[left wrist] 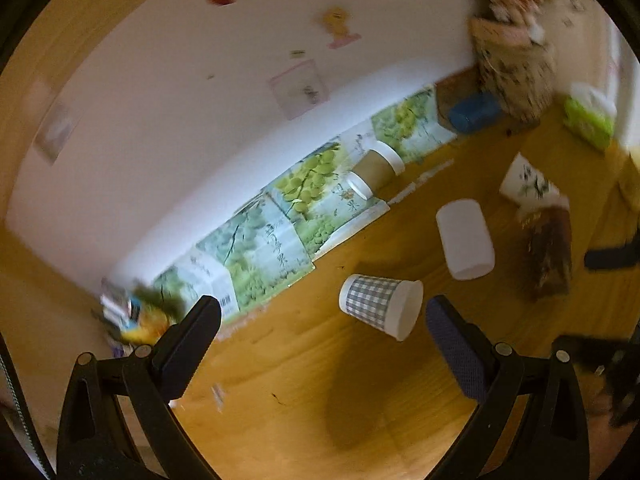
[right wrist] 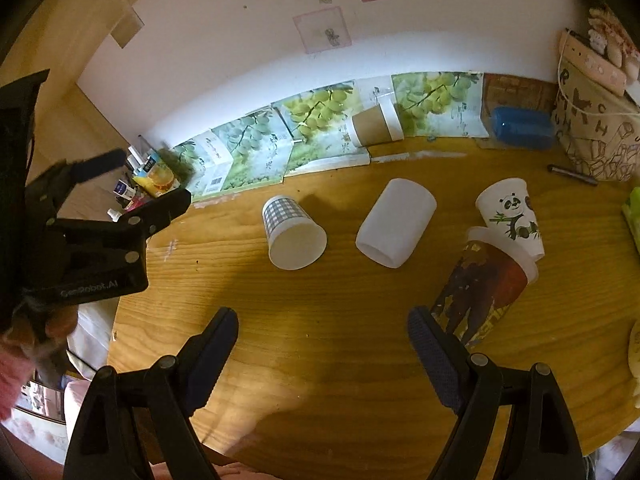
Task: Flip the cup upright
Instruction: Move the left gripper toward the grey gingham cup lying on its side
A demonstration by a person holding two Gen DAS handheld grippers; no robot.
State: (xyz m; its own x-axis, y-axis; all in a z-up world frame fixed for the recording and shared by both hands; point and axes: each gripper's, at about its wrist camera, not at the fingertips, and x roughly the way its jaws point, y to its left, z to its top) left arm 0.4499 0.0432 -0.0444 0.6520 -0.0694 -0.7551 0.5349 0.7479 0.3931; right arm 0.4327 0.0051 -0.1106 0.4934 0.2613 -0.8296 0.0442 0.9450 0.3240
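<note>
Lying sideways: checked cup point(right wrist: 294, 234), white cup point(right wrist: 394, 224).

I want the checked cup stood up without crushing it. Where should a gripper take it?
Grip the checked cup across its side wall near mid-height, coming from above. It lies on its side on the table, open mouth toward the camera, with both flanks free.
</note>
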